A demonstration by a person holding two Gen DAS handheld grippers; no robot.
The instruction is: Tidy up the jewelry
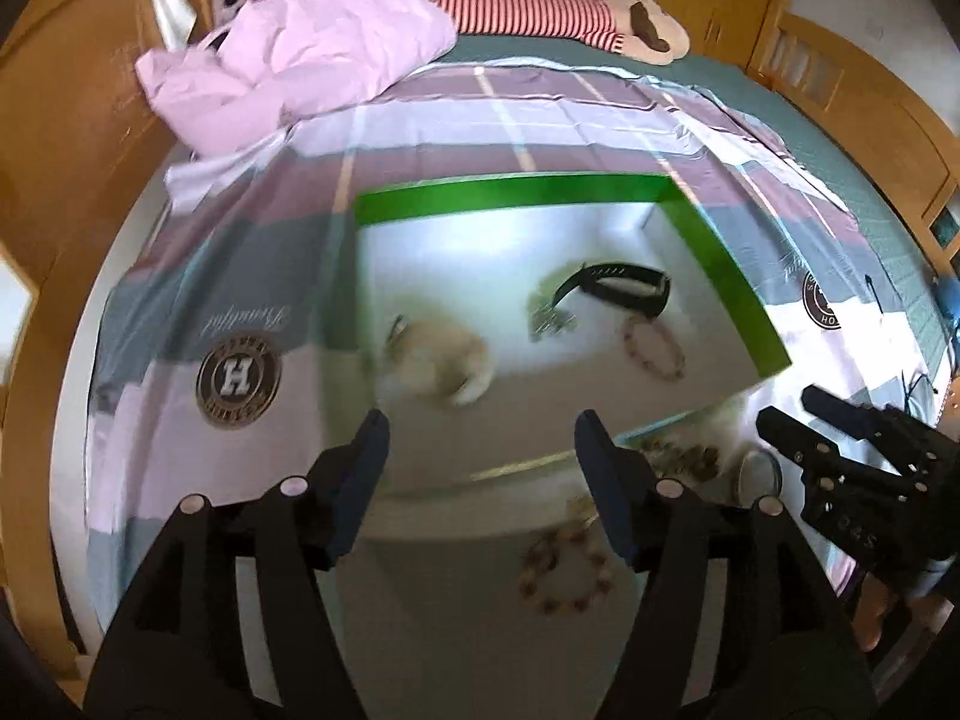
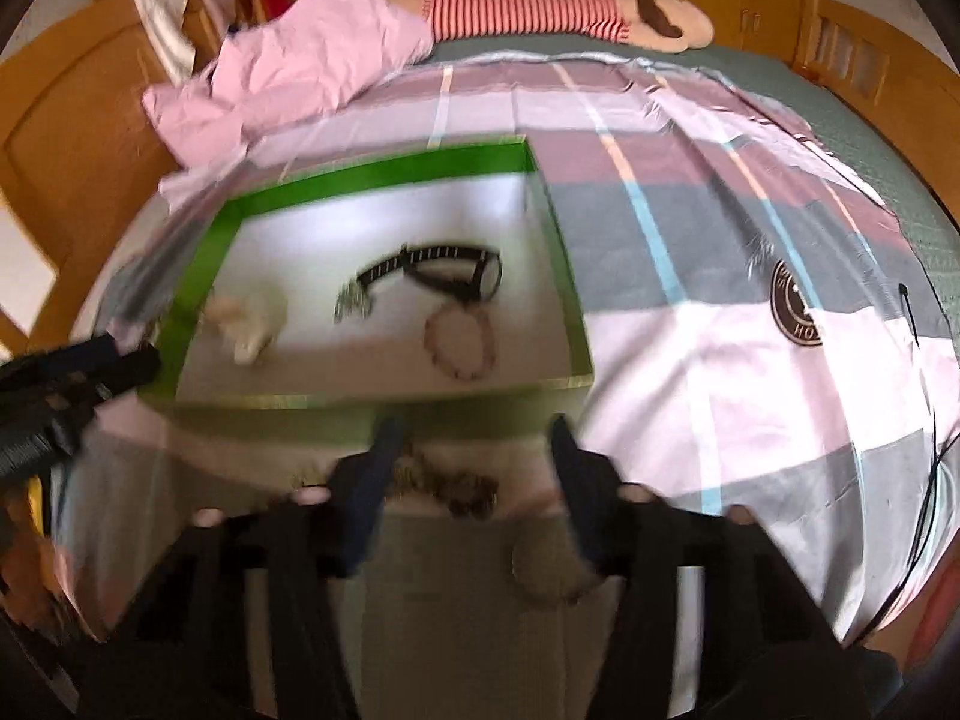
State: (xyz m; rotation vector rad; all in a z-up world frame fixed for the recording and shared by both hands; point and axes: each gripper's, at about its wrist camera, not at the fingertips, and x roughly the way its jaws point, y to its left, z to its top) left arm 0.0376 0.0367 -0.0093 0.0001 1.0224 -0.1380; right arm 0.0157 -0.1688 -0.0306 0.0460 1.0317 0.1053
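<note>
We are working partway through sorting the jewelry: a green-rimmed box (image 1: 708, 264) on the checked bedspread (image 1: 150, 312) is already holding a black strap (image 1: 624, 288), a beaded bracelet (image 1: 654, 348), a small tangled chain (image 1: 549, 315) and a pale fluffy piece (image 1: 441, 360), while other pieces are waiting outside the box's near edge. In the left wrist view, those include a second beaded bracelet (image 1: 567, 570) at about 6 o'clock of the box and a brownish heap of beads (image 1: 684, 459) at about 5 o'clock, with a ring-shaped item (image 1: 759, 471) just beside it.

We are holding the left gripper (image 1: 480, 438) wide open with nothing between its fingers, over the box's near edge. We are holding the right gripper (image 2: 474, 438) open too and empty, hovering above the brownish heap (image 2: 456, 483); blur is hiding how close it is.

We judge the next move is lowering the right gripper onto that heap, closing on a bunched part, then carrying it toward 12 o'clock over the rim.

In the right wrist view the heap's long axis is running roughly 9-to-3 o'clock, across the fingers. The strap is lying along 9-to-3 as well, with its free end pointing toward 9 o'clock.
</note>
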